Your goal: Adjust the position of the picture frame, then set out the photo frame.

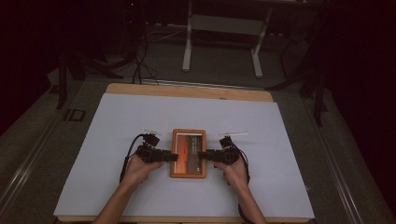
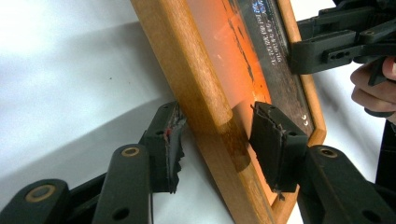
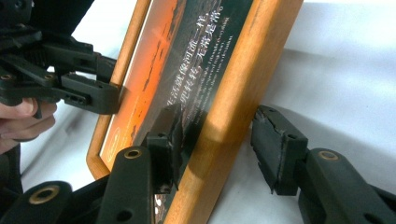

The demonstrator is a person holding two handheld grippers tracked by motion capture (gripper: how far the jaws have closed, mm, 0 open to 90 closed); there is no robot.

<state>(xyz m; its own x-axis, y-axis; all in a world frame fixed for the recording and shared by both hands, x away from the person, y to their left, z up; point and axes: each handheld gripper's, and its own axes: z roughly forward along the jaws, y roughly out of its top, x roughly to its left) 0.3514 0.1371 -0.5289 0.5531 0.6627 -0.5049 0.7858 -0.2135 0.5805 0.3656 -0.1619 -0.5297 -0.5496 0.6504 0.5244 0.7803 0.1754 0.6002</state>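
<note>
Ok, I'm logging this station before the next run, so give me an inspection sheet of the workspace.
Surface: white sheet on a wooden table.
Job's things: wooden picture frame lying flat, orange print with white text.
Clutter: nothing seen.
Grippers: left gripper straddles the frame's left rail, right gripper its right rail; gaps show at the pads.
Cables: one trails from each gripper; more on the floor behind.
Surroundings: dark room, white stand beyond the table.
</note>
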